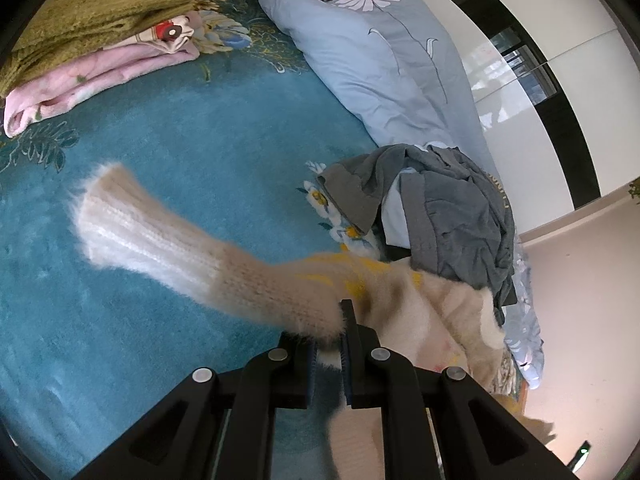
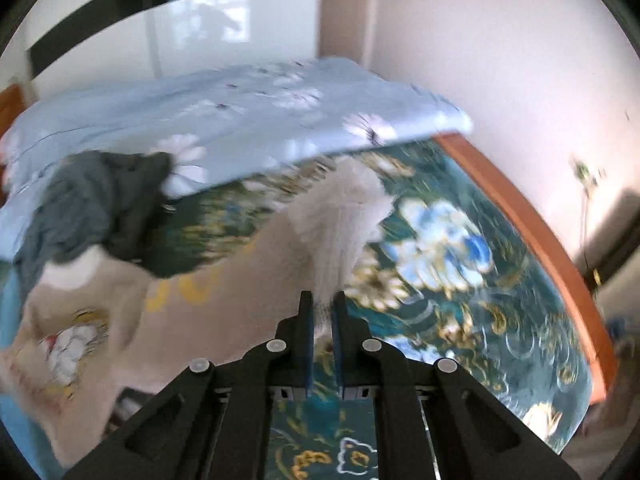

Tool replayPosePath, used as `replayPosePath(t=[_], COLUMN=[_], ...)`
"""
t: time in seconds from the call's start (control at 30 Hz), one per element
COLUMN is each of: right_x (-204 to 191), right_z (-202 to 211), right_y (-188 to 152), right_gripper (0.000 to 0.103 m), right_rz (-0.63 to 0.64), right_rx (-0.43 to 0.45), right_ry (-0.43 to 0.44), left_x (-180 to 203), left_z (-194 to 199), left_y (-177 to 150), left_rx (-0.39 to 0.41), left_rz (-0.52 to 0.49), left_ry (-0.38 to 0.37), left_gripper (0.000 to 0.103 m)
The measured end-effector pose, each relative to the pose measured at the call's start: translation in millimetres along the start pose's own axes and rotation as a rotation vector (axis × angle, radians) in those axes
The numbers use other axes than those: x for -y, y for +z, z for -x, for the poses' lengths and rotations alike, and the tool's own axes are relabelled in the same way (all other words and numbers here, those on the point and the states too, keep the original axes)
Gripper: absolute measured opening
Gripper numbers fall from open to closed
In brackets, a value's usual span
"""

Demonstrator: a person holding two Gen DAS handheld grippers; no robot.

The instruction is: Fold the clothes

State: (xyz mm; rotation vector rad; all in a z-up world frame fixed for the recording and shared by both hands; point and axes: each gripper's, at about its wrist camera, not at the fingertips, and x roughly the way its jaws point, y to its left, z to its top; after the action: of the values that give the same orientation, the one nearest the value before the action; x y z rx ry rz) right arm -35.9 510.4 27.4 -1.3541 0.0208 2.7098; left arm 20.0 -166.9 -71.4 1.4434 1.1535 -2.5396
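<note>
A fuzzy beige and white sweater (image 1: 256, 276) with yellow trim is lifted off the blue bed cover (image 1: 168, 152). My left gripper (image 1: 329, 344) is shut on it near the shoulder, and one sleeve (image 1: 132, 224) sticks out to the left. In the right wrist view, my right gripper (image 2: 321, 320) is shut on the other sleeve (image 2: 340, 220); the sweater body (image 2: 100, 320), with a cartoon print, hangs to the left. That view is blurred by motion.
A heap of dark grey clothes (image 1: 452, 216) lies beside the sweater, also in the right wrist view (image 2: 92, 196). A light blue floral duvet (image 1: 380, 64) lies along the bed's far side. Folded olive and pink blankets (image 1: 92, 36) sit at the head. The wooden bed edge (image 2: 532, 220) runs on the right.
</note>
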Motion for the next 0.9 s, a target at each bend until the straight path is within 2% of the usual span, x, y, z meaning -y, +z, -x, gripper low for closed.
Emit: replayPosePath(t=[0.07, 0.13, 0.17, 0.2, 0.23, 0.37, 0.47, 0.57, 0.63, 0.7, 0.83, 0.9], right_x=[11, 23, 26, 28, 28, -3, -78, -159, -198, -218, -226, -230], right_z=[-15, -20, -15, -10, -2, 2, -25, -43, -53, -61, -64, -66], right_y=[-6, -11, -14, -17, -23, -67, -115, -157, -174, -184, -191, -195], right_gripper=[0.012, 0.025, 0.043, 0.053, 0.053, 0.053, 0.053, 0.053, 0.053, 0.053, 0.052, 0.025], right_rz=[-0.041, -0.066, -0.079, -0.092, -0.117, -0.166, -0.089, -0.009, -0.019, -0.082, -0.191, -0.244], right_rx=[-0.047, -0.056, -0.045, -0.034, -0.023, -0.104, -0.346, -0.490, -0.552, -0.584, -0.584, -0.584], right_ry=[0.013, -0.002, -0.013, -0.023, -0.037, 0.194, 0.477, 0.626, 0.681, 0.689, 0.616, 0.579], left_x=[1, 0, -1, -2, -4, -10, -12, -10, -9, -12, -17, -19], left_z=[0, 0, 0, 0, -1, -4, -1, 4, 6, 5, 3, 3], left_y=[0, 0, 0, 1, 1, 3, 3, 2, 2, 3, 5, 5], left_rx=[0.001, 0.000, 0.000, 0.001, 0.002, 0.003, -0.003, 0.001, 0.003, 0.003, 0.002, -0.002], left_rz=[-0.003, 0.003, 0.007, 0.013, 0.020, 0.062, 0.072, 0.044, 0.031, 0.043, 0.081, 0.087], left_ry=[0.004, 0.000, -0.002, -0.005, -0.008, -0.025, -0.030, -0.034, -0.035, -0.041, -0.066, -0.078], left_gripper=[0.011, 0.011, 0.011, 0.011, 0.011, 0.011, 0.011, 0.011, 0.011, 0.011, 0.011, 0.011])
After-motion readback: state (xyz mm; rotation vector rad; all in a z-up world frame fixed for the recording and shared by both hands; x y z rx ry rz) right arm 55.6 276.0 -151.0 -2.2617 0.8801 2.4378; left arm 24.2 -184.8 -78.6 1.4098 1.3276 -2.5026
